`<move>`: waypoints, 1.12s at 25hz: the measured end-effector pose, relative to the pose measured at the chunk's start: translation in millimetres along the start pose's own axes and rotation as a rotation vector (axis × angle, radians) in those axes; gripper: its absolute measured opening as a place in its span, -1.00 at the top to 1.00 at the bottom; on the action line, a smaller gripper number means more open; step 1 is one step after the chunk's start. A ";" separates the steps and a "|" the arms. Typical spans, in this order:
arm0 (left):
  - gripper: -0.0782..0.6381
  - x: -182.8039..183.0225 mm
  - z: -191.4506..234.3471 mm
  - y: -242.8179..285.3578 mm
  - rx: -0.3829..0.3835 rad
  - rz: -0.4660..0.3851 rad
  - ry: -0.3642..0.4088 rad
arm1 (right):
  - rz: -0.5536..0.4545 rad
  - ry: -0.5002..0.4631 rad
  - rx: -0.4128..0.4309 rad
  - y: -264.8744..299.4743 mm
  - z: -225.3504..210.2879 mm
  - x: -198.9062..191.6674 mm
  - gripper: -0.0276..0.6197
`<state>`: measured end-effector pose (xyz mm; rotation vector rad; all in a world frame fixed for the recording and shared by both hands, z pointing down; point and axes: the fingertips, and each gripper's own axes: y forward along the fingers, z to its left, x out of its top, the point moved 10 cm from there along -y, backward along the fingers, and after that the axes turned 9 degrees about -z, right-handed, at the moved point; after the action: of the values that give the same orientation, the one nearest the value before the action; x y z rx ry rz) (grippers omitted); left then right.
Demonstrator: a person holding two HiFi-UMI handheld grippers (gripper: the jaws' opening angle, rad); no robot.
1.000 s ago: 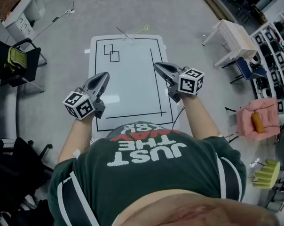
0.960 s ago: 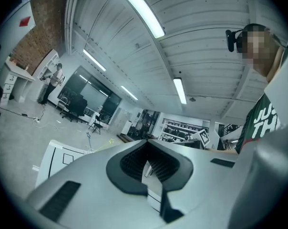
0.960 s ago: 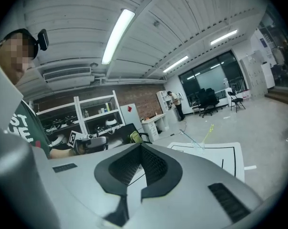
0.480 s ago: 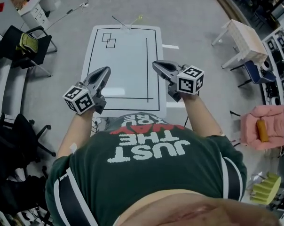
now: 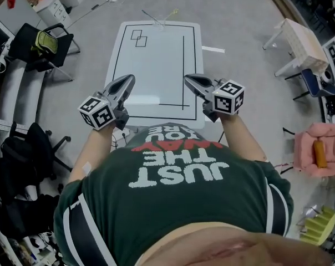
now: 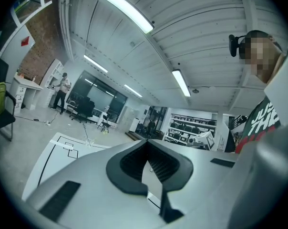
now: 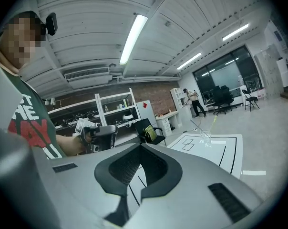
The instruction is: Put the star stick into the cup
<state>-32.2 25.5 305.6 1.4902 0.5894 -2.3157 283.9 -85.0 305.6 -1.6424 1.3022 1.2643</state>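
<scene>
head view: a person stands at the near short end of a white worktop (image 5: 156, 71), holding one tool in each hand over its near edge, the two tools well apart from each other.
left tool (image 5: 128, 80): jaws together with nothing between them; it is held about level and aims along the worktop toward the far end.
right tool (image 5: 191, 80): jaws pressed together and empty; it tips slightly downward and aims toward the far end too.
cup (image 5: 161, 24): clear and upright, at the far short end of the worktop, near the middle of that edge.
star stick (image 5: 173, 13): a thin stick with a yellow-green top at the cup, leaning away to the right in the head view; it is too small to tell whether its foot is inside the cup or just beside it.
dark stick (image 5: 150, 16): thin, slanting the other way from the cup.
star stick to tools: the stick lies ahead of both tools and well apart from them, with the length of the worktop between; neither tool touches it or the cup.
markings: a black outline (image 5: 113, 71) runs round the worktop, with two small overlapping squares (image 5: 138, 37) near the far left corner.
surroundings: a dark chair (image 5: 42, 46) stands to the left and a pink armchair (image 5: 317, 151) to the right, both on the floor.
</scene>
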 end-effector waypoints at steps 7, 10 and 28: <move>0.75 8.0 24.0 -22.8 -0.072 0.008 -0.016 | 0.006 0.012 -0.029 20.8 33.4 -17.3 0.81; 0.75 11.9 41.1 -35.4 -0.091 0.001 -0.032 | 0.006 0.010 -0.049 36.5 47.6 -20.3 0.81; 0.75 12.7 83.6 -80.2 -0.117 -0.005 -0.088 | 0.016 0.001 -0.128 75.2 77.7 -29.7 0.81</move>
<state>-140.9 51.9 338.2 1.3280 0.6930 -2.2948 189.5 -25.1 315.0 -1.7233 1.2599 1.3823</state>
